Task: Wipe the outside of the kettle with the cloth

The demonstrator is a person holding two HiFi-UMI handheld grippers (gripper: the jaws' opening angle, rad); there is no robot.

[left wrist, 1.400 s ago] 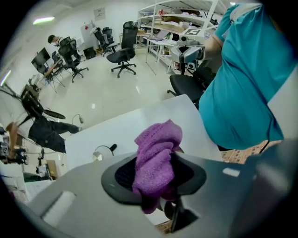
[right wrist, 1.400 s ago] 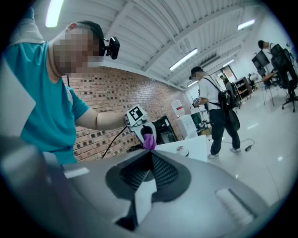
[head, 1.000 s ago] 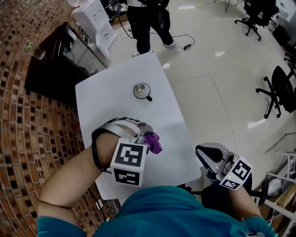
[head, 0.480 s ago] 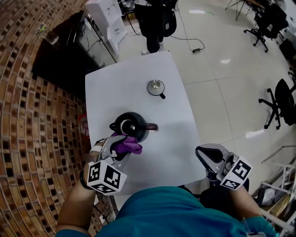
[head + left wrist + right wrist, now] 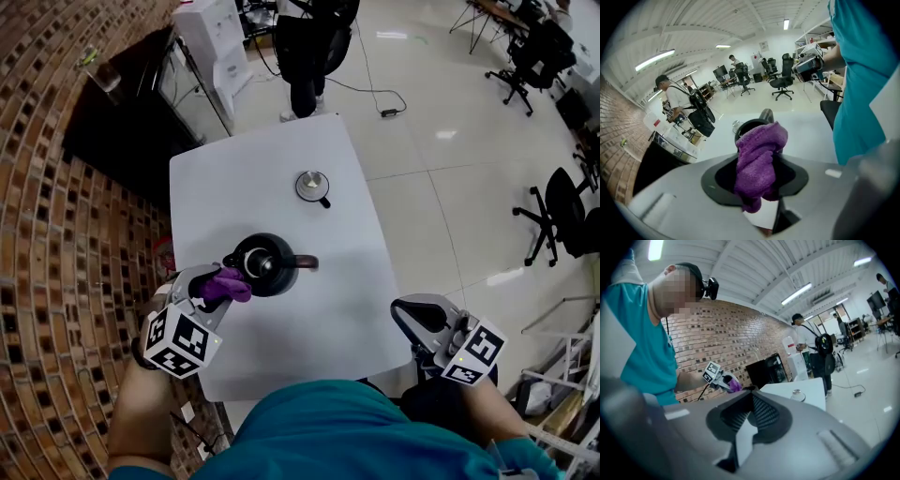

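Jaws of the left claw are clamped on a bunched purple cloth, which sticks out past the tips. The cloth sits right at the left side of a black kettle, by the spout; whether it actually presses on the wall cannot be told. The kettle stands upright and open-topped on the white tabletop, with its handle pointing right. Its lid lies farther along the tabletop, well apart from it.

The right claw has its tips together with nothing between them, and it hangs off the tabletop's near right corner, well apart from the kettle. A person stands beyond the far end. A brick wall runs along the left.
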